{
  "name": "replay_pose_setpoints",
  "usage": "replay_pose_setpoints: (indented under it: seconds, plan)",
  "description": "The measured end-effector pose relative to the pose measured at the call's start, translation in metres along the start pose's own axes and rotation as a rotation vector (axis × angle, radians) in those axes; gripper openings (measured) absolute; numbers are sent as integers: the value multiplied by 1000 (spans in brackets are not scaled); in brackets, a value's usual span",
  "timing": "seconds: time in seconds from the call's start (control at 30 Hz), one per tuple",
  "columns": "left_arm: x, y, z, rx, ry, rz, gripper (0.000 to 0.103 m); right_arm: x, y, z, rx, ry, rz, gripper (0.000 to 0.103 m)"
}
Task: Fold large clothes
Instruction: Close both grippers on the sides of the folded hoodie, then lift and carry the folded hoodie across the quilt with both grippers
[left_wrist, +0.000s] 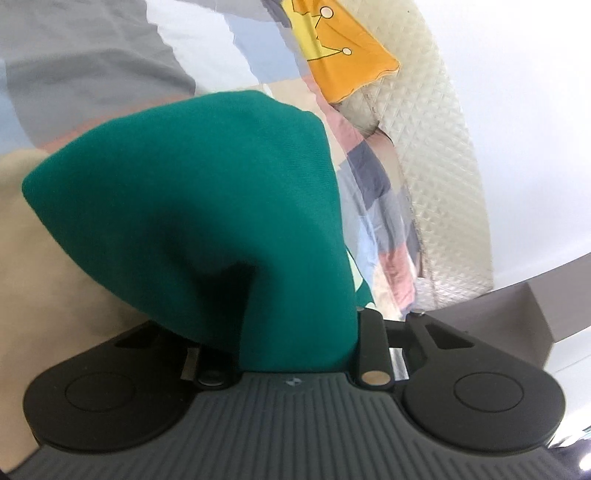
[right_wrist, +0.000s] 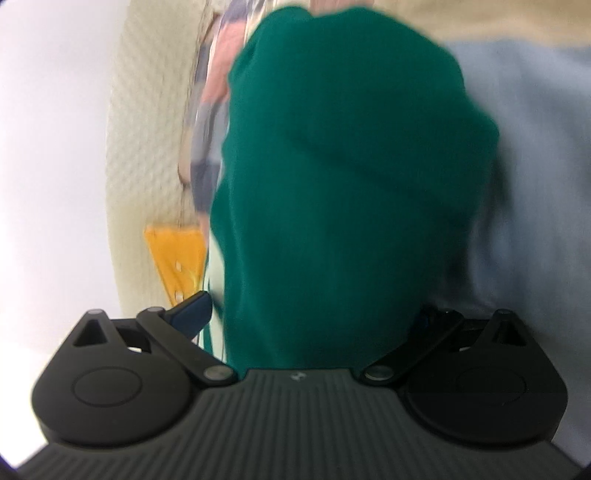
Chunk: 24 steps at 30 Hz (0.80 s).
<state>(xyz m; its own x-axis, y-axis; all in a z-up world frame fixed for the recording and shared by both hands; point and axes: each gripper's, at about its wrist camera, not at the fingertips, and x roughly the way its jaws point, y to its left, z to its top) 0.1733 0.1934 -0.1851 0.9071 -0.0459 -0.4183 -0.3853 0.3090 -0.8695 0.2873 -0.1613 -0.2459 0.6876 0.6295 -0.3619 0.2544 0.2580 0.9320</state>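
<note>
On a bed spread with patchwork bedding, green cloth is held up before both cameras.

In the left wrist view, the bedding (left_wrist: 373, 173), a quilted cream headboard (left_wrist: 443, 166), an orange-yellow pillow (left_wrist: 343, 48) and a white wall are seen; the green garment (left_wrist: 192, 206) is bunched in a smooth fold, clamped in the left gripper (left_wrist: 295, 354) jaws. In the blurred right wrist view, the garment (right_wrist: 343, 177) fills the frame between the right gripper (right_wrist: 314, 332) jaws, spread wide; whether they press it cannot be told.
</note>
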Motion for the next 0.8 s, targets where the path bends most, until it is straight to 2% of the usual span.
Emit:
replay_pose_setpoints:
  seconds: [0.1,0.13,0.2,0.27,0.3,0.33,0.43,0.57,0.8]
  plan:
    - [0,13,1,-82,21,-29,36,10,6,3,-22,15,5,103]
    - [1,17,0,-115,25,-39,44,12,8,3,-47,25,2,103]
    - [1,20,-1,-158,34,-36,49,12,8,3,-53,23,10,103]
    - [4,22,-2,-177,53,-30,68,10,5,6,-21,13,48,103]
    - [7,22,-1,-180,70,-16,83,9,4,8,-4,10,76,103]
    - [8,22,-3,-185,83,-8,85,7,4,10,4,10,101,103]
    - [11,25,-6,-219,120,-26,91,5,7,13,6,12,149,103]
    - [16,26,-14,-252,162,-40,95,7,12,10,-12,10,156,103]
    - [41,23,-9,-315,138,-46,98,7,9,8,-13,8,161,103]
